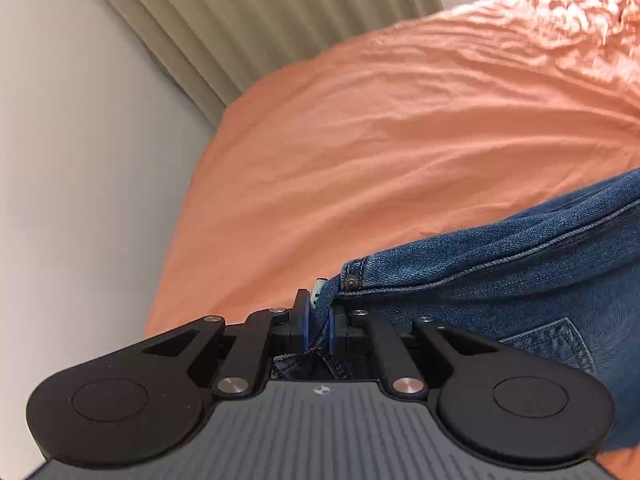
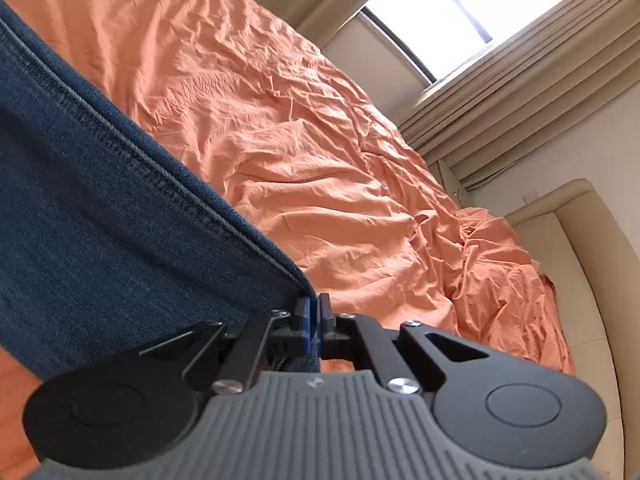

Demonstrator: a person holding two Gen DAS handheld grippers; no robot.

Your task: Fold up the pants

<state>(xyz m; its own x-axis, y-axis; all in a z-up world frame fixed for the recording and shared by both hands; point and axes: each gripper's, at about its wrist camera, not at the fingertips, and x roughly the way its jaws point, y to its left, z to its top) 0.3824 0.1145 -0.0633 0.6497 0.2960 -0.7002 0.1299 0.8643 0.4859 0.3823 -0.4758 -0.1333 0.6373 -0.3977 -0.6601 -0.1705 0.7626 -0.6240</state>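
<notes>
Blue denim pants (image 1: 500, 280) lie over an orange bed sheet (image 1: 380, 140). My left gripper (image 1: 319, 320) is shut on the waistband corner beside a rivet and a back pocket. In the right wrist view the pants (image 2: 100, 220) stretch away to the left, with a stitched seam along their edge. My right gripper (image 2: 314, 316) is shut on a corner of the denim, held above the sheet (image 2: 320, 160).
The sheet is wrinkled and bunched at its far end (image 2: 492, 248). A beige headboard (image 2: 580, 280) borders the bed. Beige curtains (image 1: 240, 28) and a bright window (image 2: 452, 12) stand beyond. A pale wall (image 1: 80, 160) is at left.
</notes>
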